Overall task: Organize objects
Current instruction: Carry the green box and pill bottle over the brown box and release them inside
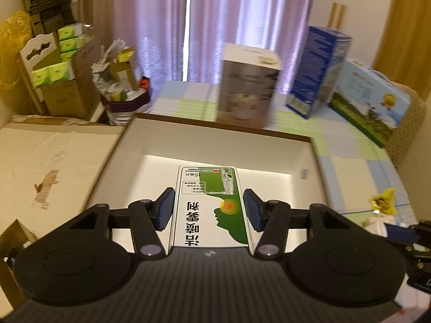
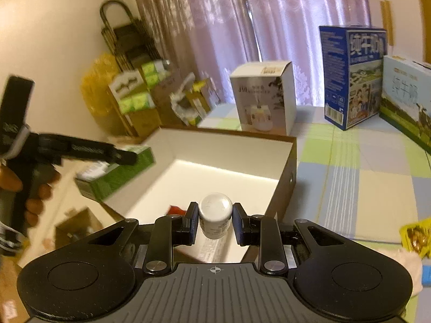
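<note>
while the left gripper (image 1: 208, 210) grips a green carton (image 1: 208, 204), the right gripper (image 2: 214, 222) clamps a white bottle (image 2: 215, 214).

The surface (image 2: 350, 177) wears a checked cloth of pale green, blue and cream squares. On it sits an open white box (image 2: 285, 167) with brown outer walls, its far rim toward the curtains. Behind that stands a white carton (image 2: 262, 94) picturing a small appliance — upright, apart from the open box. Further right a tall blue milk carton (image 2: 350, 75) stands just beside a light-blue carton (image 2: 406, 99) with a green meadow printed along its base. At the near right edge lie yellow wrappers (image 2: 416, 235), perhaps snack packets, and something white and soft (image 2: 404, 266) — too blurred to name
</note>
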The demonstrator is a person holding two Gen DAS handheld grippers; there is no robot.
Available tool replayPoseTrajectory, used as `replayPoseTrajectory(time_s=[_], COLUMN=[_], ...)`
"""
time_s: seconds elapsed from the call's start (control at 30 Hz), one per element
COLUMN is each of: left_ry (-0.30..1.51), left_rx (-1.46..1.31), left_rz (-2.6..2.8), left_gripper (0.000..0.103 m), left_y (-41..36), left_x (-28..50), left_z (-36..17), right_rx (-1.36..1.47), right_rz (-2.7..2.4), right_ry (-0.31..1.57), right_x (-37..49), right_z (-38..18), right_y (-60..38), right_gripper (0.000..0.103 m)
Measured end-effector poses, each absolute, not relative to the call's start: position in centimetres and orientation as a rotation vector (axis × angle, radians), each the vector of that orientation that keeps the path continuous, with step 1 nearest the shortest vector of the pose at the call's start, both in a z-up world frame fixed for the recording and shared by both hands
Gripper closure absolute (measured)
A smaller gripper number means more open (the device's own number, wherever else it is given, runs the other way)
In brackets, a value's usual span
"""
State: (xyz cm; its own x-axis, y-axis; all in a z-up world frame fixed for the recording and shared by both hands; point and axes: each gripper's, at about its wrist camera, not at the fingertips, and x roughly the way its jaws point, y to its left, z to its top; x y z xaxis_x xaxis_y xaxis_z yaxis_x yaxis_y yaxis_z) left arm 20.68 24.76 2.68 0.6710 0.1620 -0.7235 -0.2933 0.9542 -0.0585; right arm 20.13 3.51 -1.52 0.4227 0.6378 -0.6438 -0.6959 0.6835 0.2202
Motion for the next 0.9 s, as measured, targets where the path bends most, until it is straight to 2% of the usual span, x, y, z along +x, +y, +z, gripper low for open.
replayPoseTrajectory(time_s=[0.43, 0.9], left_ry=[0.897, 0.963], left_rx=[-0.199, -0.211], left_rz=[0.298, 0.287], left_gripper=[0.053, 0.053], left_y=[32.2, 33.3], left_x=[23.3, 24.6], left_z=[-2.5, -5.5], right_rx=[-0.375, -0.312], right_rz=[0.718, 0.709], right_ry=[0.866, 0.867], right_x=[22.8, 24.0], right_z=[-7.9, -7.1], right_y=[9.6, 9.3], right_gripper=[0.079, 0.078])
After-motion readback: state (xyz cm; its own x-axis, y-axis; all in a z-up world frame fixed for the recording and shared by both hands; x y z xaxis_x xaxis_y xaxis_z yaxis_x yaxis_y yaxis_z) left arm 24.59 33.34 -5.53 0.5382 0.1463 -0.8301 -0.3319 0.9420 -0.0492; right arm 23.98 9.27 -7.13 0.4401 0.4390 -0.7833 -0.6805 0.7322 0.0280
